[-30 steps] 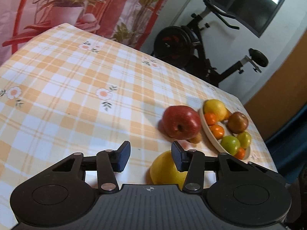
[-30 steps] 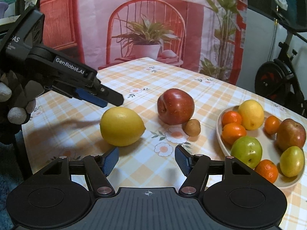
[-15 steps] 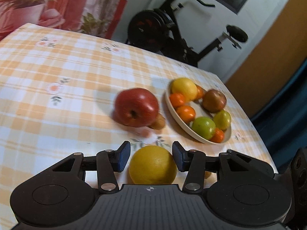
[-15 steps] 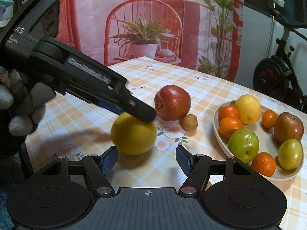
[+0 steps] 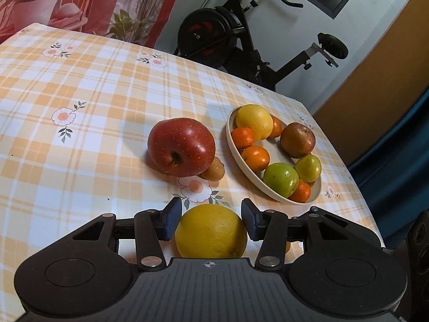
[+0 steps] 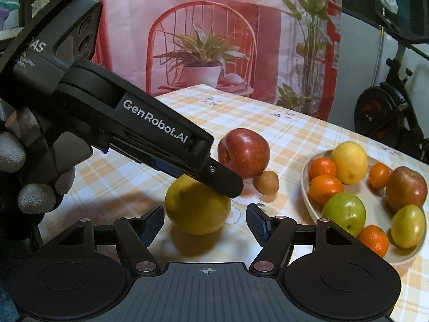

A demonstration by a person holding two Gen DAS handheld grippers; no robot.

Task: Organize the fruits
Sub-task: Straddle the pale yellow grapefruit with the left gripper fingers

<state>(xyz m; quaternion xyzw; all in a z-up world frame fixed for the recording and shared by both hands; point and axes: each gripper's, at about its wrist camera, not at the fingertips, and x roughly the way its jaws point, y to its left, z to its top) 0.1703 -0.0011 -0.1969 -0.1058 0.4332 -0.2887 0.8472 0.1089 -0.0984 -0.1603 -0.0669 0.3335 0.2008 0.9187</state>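
Note:
A large yellow lemon [image 5: 211,231] lies on the checked tablecloth between the open fingers of my left gripper [image 5: 211,221]; the blue pads stand just beside it, a small gap on the right. The lemon also shows in the right wrist view [image 6: 197,206], with the left gripper [image 6: 225,185] over its top. My right gripper [image 6: 205,221] is open and empty, just in front of the lemon. A red apple [image 5: 181,146] and a small brown fruit [image 5: 215,170] lie beyond. A cream plate [image 5: 236,158] holds several fruits.
The plate [image 6: 307,198] sits near the table's right edge with oranges, a yellow fruit, green fruits and a reddish apple. An exercise bike [image 5: 241,35] stands behind the table. A printed curtain [image 6: 214,32] hangs at the far end.
My left gripper has swung right and come down so the lemon now sits between its fingers. The right gripper has moved slightly closer to the lemon.

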